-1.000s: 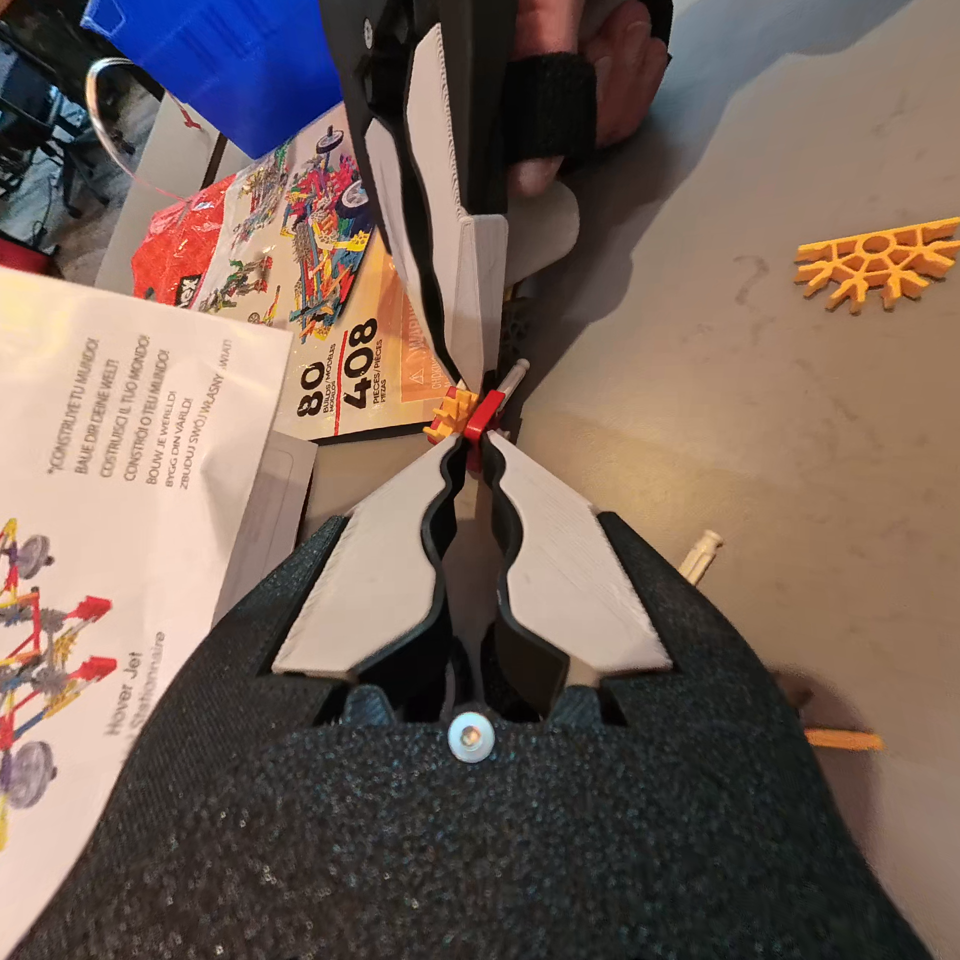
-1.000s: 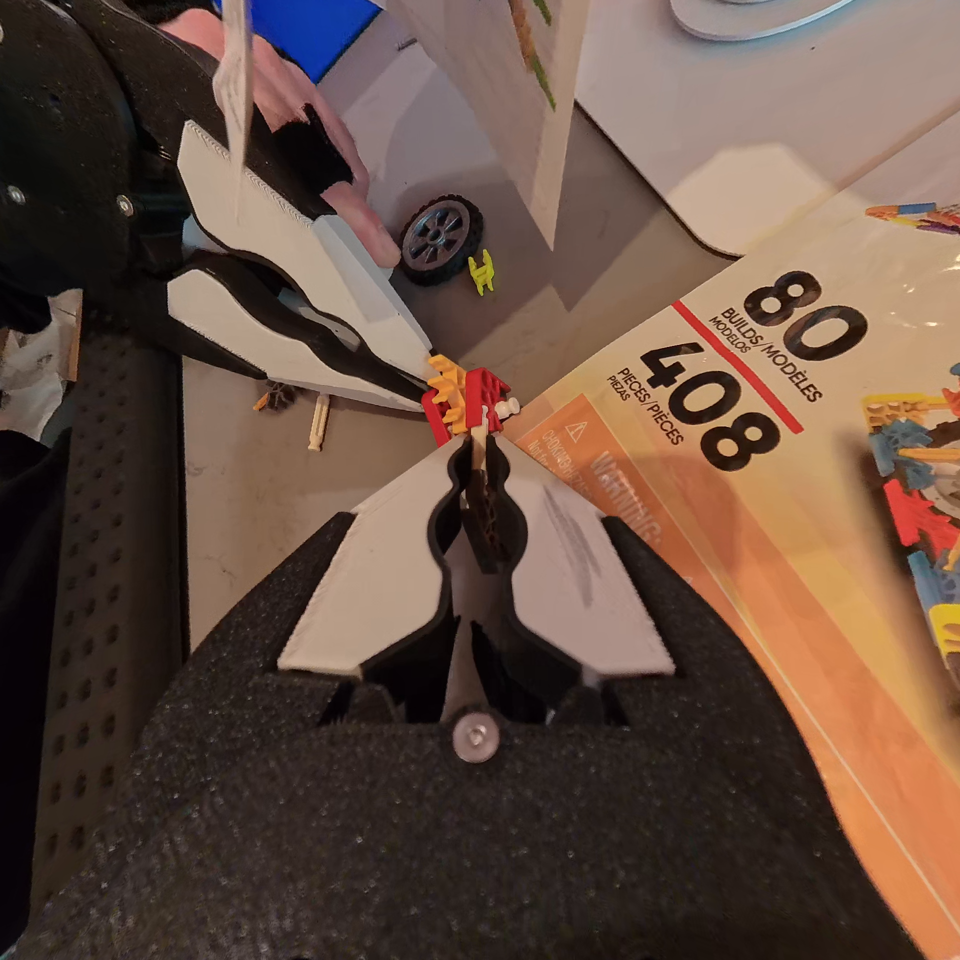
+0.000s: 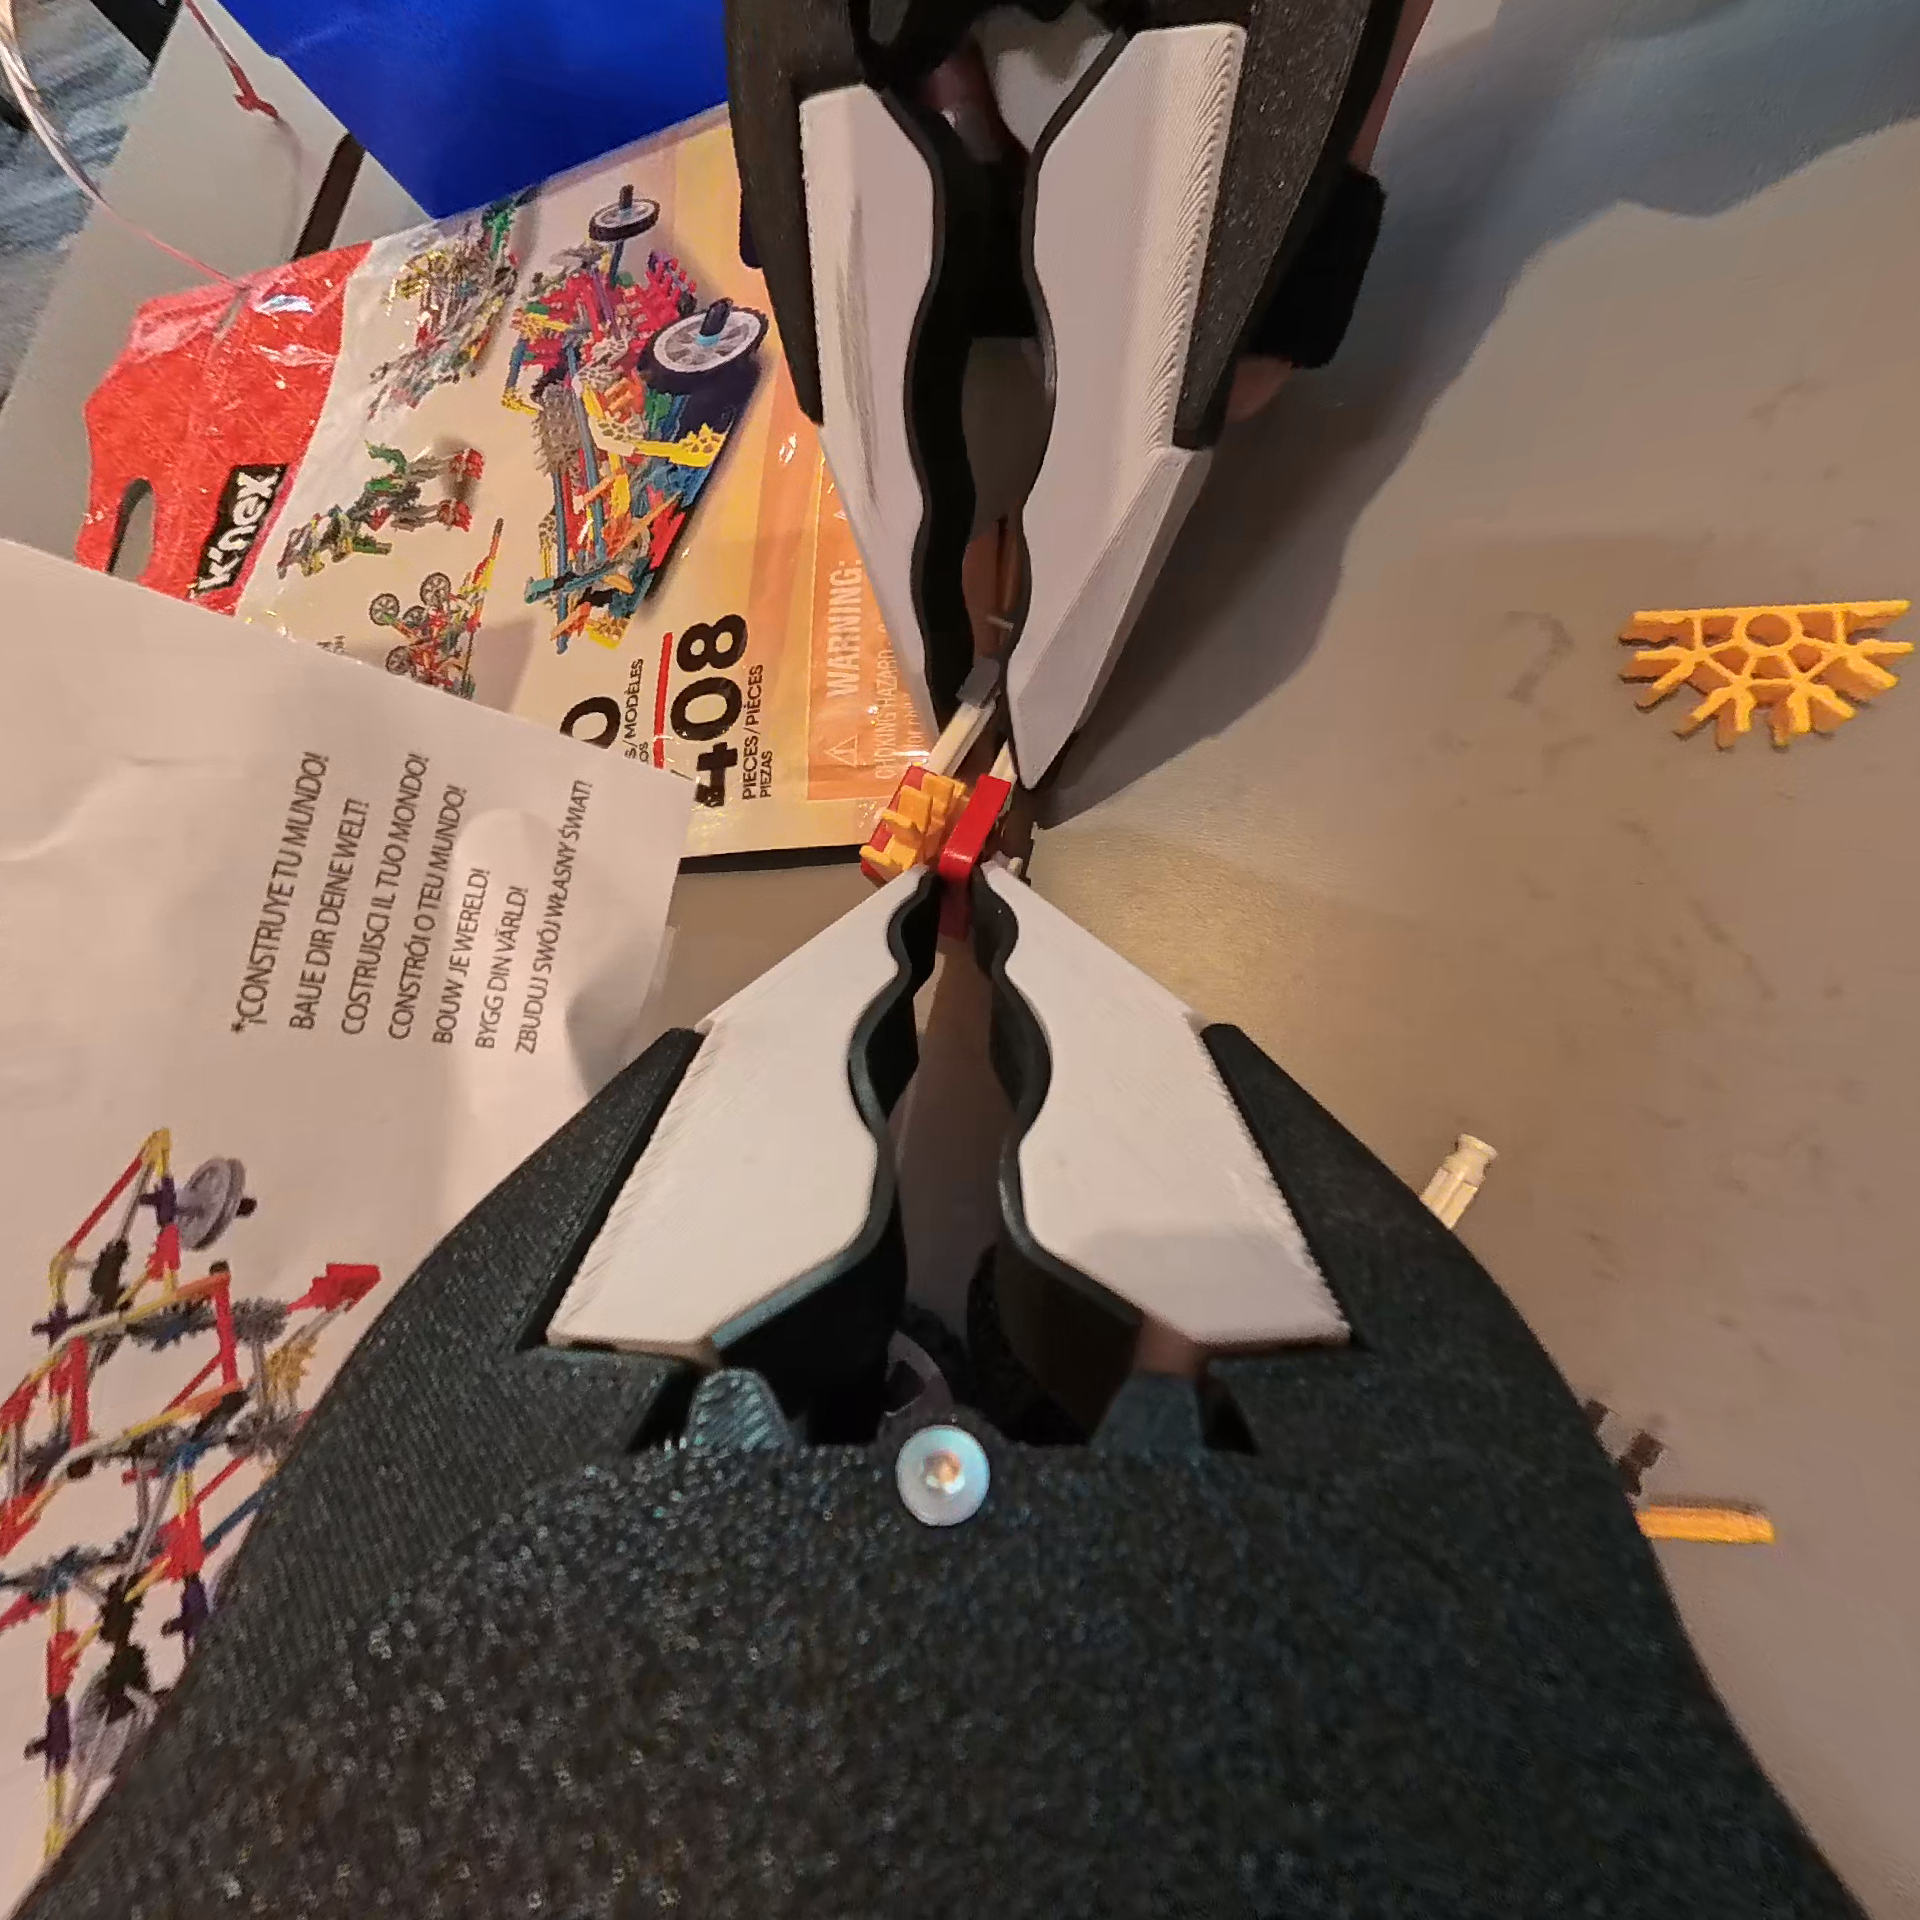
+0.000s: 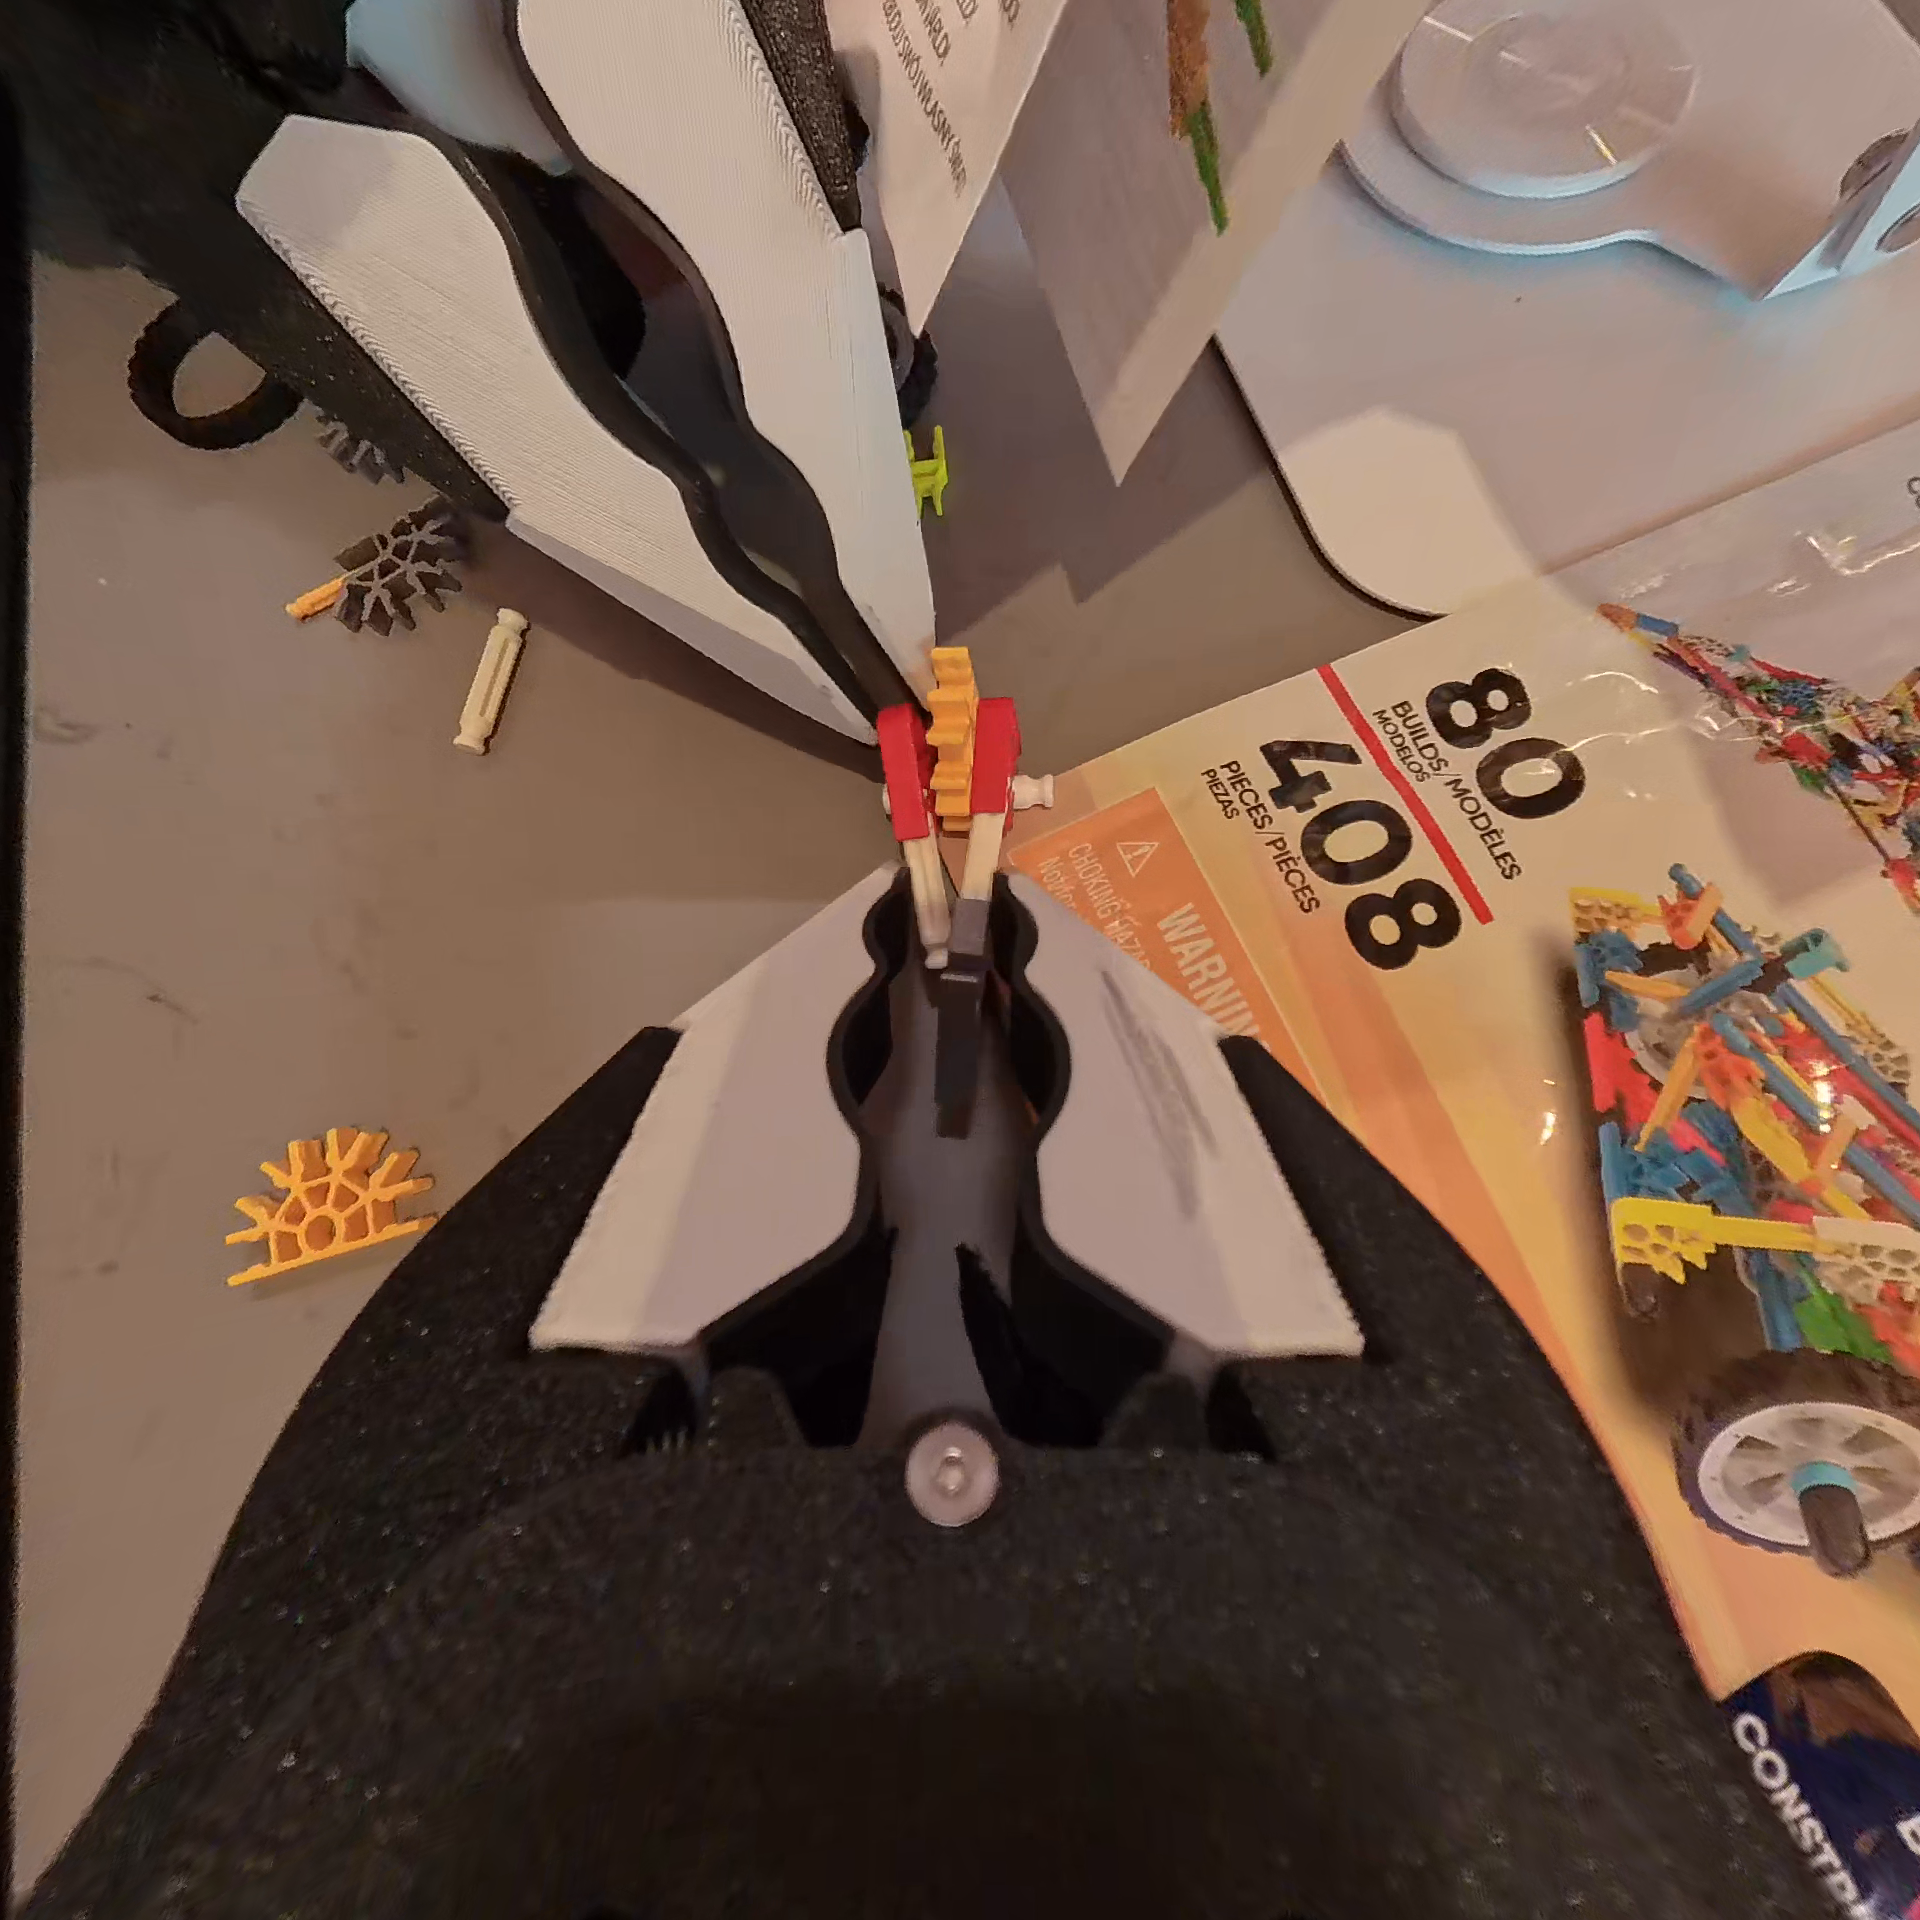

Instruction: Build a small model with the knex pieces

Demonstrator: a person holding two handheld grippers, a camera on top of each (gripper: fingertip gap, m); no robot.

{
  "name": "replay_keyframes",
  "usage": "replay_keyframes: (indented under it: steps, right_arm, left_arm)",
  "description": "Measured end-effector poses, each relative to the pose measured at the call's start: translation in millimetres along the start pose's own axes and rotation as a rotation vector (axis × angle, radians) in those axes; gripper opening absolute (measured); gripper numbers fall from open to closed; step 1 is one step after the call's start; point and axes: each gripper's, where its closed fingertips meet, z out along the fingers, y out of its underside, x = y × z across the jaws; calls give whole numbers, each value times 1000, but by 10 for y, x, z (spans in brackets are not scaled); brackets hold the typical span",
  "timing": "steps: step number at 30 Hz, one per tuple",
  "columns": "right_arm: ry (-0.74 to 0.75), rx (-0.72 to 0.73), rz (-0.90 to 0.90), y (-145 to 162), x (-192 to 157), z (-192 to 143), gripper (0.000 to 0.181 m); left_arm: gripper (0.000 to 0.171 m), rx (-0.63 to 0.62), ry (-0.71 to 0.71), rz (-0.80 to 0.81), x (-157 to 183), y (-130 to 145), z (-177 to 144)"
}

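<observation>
2 grippers of mine meet tip to tip above the table [image 3: 1455,935], and between them hangs 1 small build. Nearest in the left wrist view, my left gripper [image 3: 953,878] is pinched narrow on the red edge of the connector cluster [image 3: 940,821], 2 red pieces with a yellow toothed piece sandwiched between them. In the right wrist view, my right gripper [image 4: 954,904] is closed just as tightly on a grey clip [image 4: 961,997] deep in its jaws, and 2 white rods [image 4: 977,868] run from that clip out to the cluster. Compared with 1 second ago, the right gripper has rolled: it then showed its fingers edge-on to the left camera, and now it faces it squarely with both white fingers in sight. More of the rods now shows beyond its tips, and the left gripper reaches in from a steeper angle. The cluster is lifted clear of the table, just over the near edge of the toy set package [image 3: 582,436]. Beside it lies the instruction sheet [image 3: 312,883]. Farther off rest a yellow fan connector [image 3: 1766,670], a loose white rod [image 4: 490,677], a dark snowflake connector [image 4: 400,566] and a blue bin [image 3: 540,94].
</observation>
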Motion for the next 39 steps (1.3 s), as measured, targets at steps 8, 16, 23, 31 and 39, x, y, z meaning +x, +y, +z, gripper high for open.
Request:
replay_keyframes:
  steps: [8,16,23,31,39]
  right_arm:
    - [-46,32,103,-18,-5,6,12]
    - [-128,90,247,-80,-31,-20,12]
    - [-159,119,330,-115,-28,-47,11]
    - [-171,112,356,-108,-50,-30,11]
    - [-160,86,333,-87,-67,0,10]
  left_arm:
    - [6,19,-63,25,-31,-1,11]
    - [31,-7,-285,252,-4,-17,2]
    - [24,-87,-479,421,-131,-28,24]
    - [24,-115,-534,475,-176,16,77]
    - [23,-133,-510,472,-160,44,104]
